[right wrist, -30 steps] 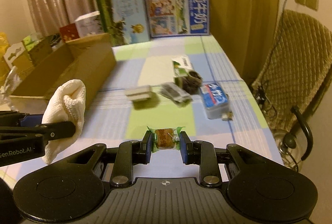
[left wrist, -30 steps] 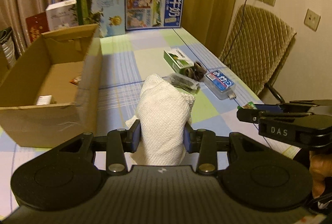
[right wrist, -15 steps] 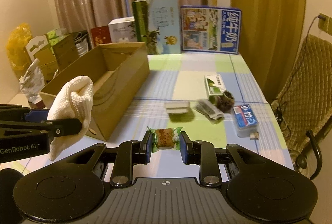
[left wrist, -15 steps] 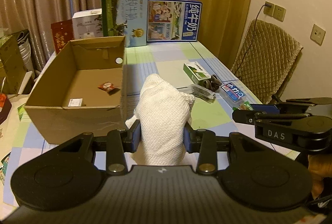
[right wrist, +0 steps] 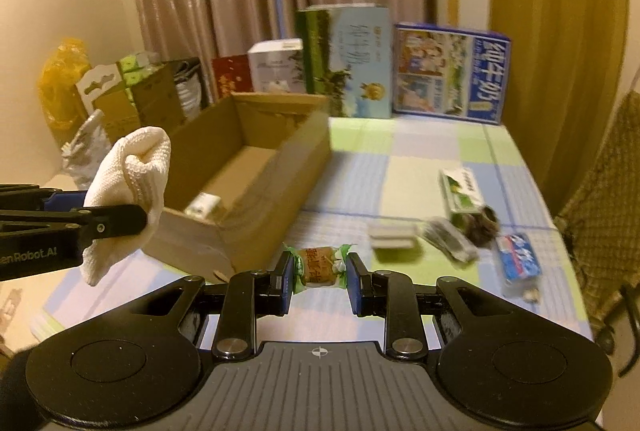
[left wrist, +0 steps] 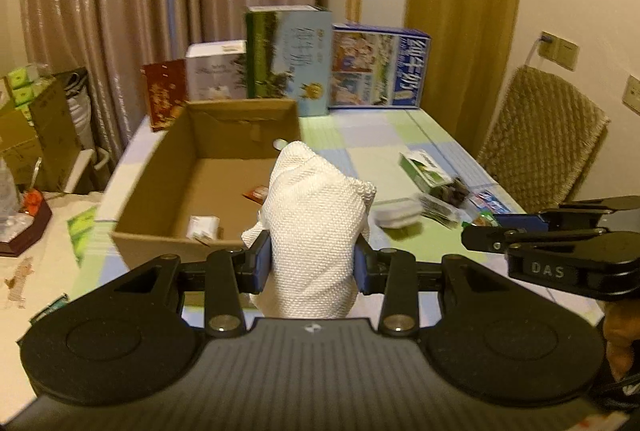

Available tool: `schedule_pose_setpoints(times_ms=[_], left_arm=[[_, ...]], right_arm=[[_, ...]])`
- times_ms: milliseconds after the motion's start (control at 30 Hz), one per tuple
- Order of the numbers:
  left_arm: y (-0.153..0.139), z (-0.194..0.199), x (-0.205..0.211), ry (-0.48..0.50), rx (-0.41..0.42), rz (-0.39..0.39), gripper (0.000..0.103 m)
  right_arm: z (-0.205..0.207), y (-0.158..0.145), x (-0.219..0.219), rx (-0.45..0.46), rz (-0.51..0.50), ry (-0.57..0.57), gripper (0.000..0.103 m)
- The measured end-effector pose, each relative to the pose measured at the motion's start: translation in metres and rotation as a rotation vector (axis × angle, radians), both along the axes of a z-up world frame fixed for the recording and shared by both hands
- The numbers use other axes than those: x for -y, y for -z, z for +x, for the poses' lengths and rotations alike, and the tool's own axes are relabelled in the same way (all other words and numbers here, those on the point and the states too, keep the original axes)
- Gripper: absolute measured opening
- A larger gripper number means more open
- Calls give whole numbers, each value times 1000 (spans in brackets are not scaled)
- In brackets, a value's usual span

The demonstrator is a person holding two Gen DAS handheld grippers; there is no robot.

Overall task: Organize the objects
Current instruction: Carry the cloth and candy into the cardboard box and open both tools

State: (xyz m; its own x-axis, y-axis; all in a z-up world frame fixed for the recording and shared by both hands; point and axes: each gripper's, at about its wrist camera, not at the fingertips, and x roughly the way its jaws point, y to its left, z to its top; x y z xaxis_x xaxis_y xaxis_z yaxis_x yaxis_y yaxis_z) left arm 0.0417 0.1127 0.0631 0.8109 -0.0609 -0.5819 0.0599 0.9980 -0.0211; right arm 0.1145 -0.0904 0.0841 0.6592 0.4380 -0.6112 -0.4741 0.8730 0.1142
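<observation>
Cardboard box (right wrist: 256, 187) left of scattered packets (right wrist: 460, 215) on table (right wrist: 360, 171)

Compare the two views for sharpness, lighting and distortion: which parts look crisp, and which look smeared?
Left wrist view: the left tool and white cloth are crisp; the cardboard box and table items are motion-smeared; warm dim light; the curtain bows from fisheye distortion. Right wrist view: the right tool and wrapped candy are sharp; the small white box is smeared.

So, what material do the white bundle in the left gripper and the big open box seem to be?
White bundle: probably knitted or woven cotton cloth, matte, with a visible mesh texture and soft folds. Open box: plain brown corrugated cardboard, dull, with creased walls.
</observation>
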Motion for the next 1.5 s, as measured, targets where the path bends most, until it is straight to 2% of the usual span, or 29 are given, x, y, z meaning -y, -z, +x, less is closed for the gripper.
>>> schedule_pose_setpoints(times_ms=[333, 533, 733, 833, 900, 1133, 1200, 1267, 1333, 1500], left_arm=[[-6, 55, -66, -52, -3, 42, 35], [3, 91, -92, -48, -30, 42, 35], [20, 121, -100, -30, -50, 41, 35], [30, 136, -104, -24, -62, 28, 42], [35, 142, -111, -45, -60, 4, 47], [37, 138, -132, -103, -33, -17, 50], [37, 132, -137, -118, -29, -24, 50], [37, 125, -140, -126, -27, -28, 50], [36, 117, -141, -137, -24, -29, 52], [34, 97, -137, -139, -30, -11, 58]], right_arm=[[51, -16, -62, -8, 65, -72, 24], [92, -9, -86, -75, 116, -61, 24], [123, 4, -99, -113, 130, -41, 24], [134, 11, -102, -131, 140, -29, 24], [138, 15, -105, -140, 140, -31, 24], [145, 26, -119, -146, 143, -57, 25], [147, 26, -122, -142, 164, -68, 29], [148, 25, -122, -140, 189, -69, 45], [146, 23, -118, -123, 208, -61, 54], [134, 18, -101, -111, 211, -29, 55]])
